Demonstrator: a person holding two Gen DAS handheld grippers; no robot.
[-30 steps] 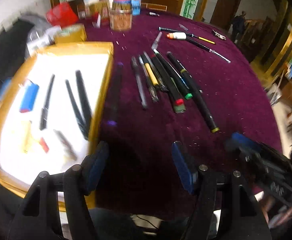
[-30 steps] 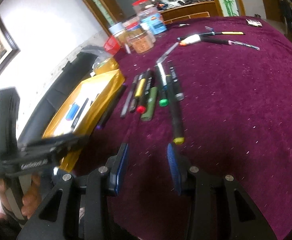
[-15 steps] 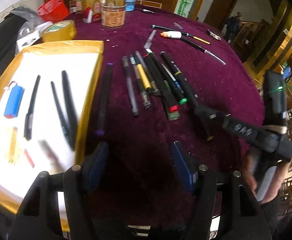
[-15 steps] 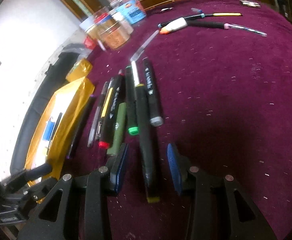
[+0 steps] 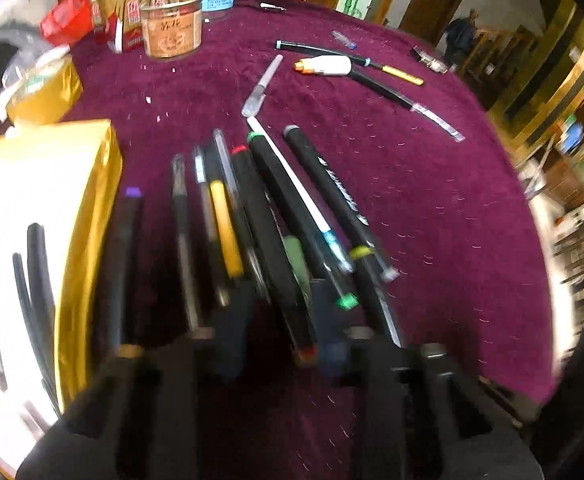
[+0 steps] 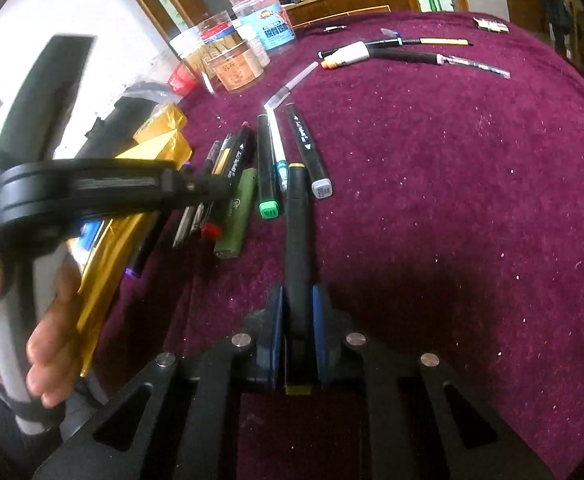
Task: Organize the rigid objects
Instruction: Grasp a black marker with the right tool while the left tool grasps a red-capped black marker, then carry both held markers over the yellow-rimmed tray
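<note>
Several pens and markers [image 5: 275,216] lie side by side on the maroon cloth, also in the right wrist view [image 6: 259,168]. My right gripper [image 6: 298,332] is shut on a black marker with yellow ends [image 6: 298,240], near its close end. My left gripper [image 5: 279,320] is open and blurred, low over the near ends of the row, astride a black marker with red ends [image 5: 271,248]. Its body shows in the right wrist view [image 6: 91,192]. The gold-rimmed tray [image 5: 87,216] at the left holds a few black pens [image 5: 37,280].
Jars and cans [image 5: 171,28] stand at the table's far side, with a tape roll [image 5: 43,92] near the tray. More pens and a white glue tube [image 5: 324,66] lie far right. The cloth's edge [image 5: 532,320] drops off at the right.
My right gripper has closed on the yellow-ended marker. My left gripper has moved forward and down over the pen row's near ends.
</note>
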